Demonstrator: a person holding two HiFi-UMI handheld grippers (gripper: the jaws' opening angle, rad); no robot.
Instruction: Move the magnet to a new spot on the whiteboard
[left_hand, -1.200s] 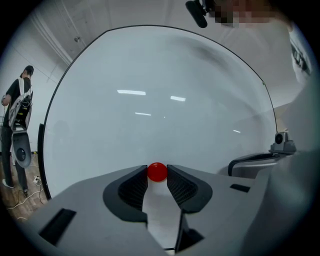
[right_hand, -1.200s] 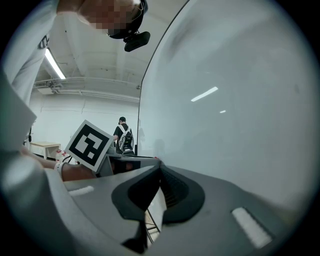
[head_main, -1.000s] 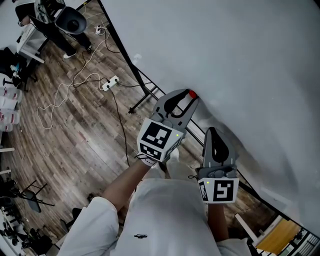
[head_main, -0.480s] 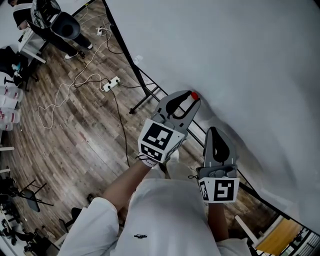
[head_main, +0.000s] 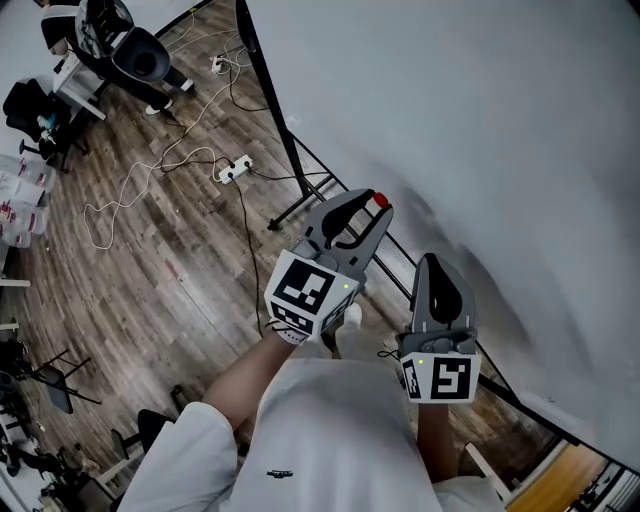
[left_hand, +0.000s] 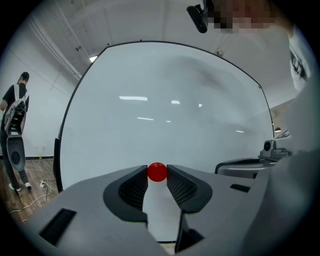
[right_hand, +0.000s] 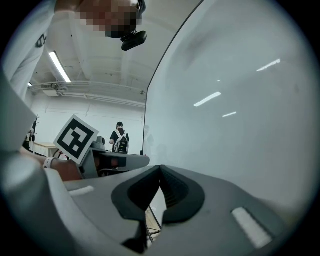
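Red and round, the magnet (left_hand: 157, 172) sits pinched between the very tips of the left gripper (head_main: 374, 206), whose jaws are drawn in narrow on it, with a bare wedge of gap behind the ball. I hold it right up at the face of the whiteboard (left_hand: 165, 115), low on the board and towards its left part as I look down; whether the ball touches the surface I cannot tell from here. The white board fills most of what the left gripper view sees, with ceiling lights mirrored in it. The marker cube (head_main: 305, 290) on that gripper faces up at my head camera. To its right and lower, the right gripper (right_hand: 160, 169) points at the same board with its jaws brought together at the tips and nothing between them, held apart from the left one. My white sleeves run down from both tools at the bottom of the head view. Beneath the board, its black stand (head_main: 300, 195) spreads onto a wooden floor (head_main: 150, 270), where a pale cable (head_main: 130, 185) loops towards a power strip (head_main: 236, 168). Farther off, a person (left_hand: 15, 115) stands by the wall.
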